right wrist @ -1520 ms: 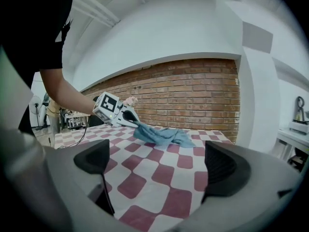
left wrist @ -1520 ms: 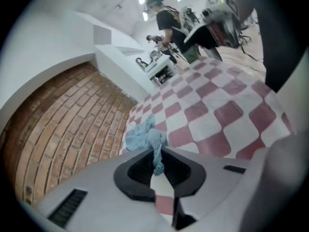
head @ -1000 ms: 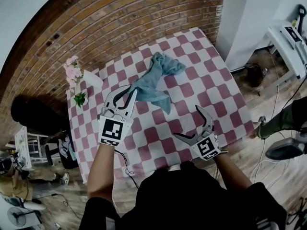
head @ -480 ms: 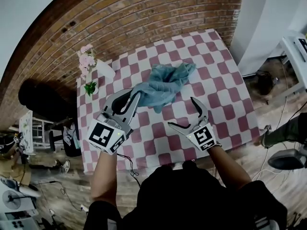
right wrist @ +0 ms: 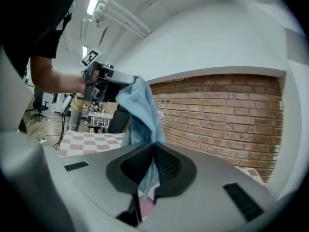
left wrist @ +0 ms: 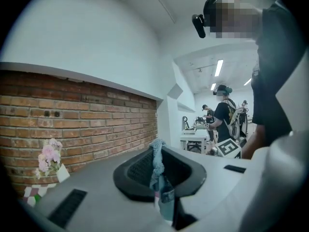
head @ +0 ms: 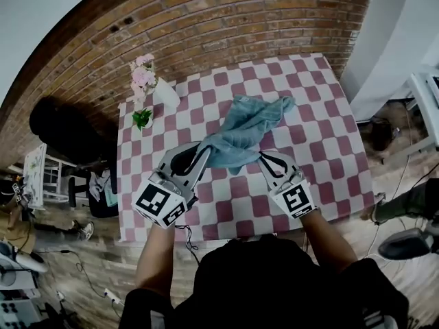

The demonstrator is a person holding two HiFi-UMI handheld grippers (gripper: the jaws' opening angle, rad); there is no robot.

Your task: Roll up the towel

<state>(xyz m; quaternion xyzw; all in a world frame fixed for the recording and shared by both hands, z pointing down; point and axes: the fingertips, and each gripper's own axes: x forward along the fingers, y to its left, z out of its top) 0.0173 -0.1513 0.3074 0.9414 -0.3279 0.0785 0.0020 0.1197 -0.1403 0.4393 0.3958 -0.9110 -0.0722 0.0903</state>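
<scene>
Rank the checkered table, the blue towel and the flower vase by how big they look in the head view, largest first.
1. checkered table, largest by far
2. blue towel, bunched up
3. flower vase, clearly smallest

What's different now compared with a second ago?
The right gripper, open and clear of the towel before, has moved in and shut on its near edge. The towel is now bunched and lifted between both grippers. The left gripper keeps its grip; the flower vase stays put.

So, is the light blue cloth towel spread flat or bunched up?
Bunched up: the light blue cloth towel is crumpled in folds, with the left gripper and right gripper both shut on it.
</scene>
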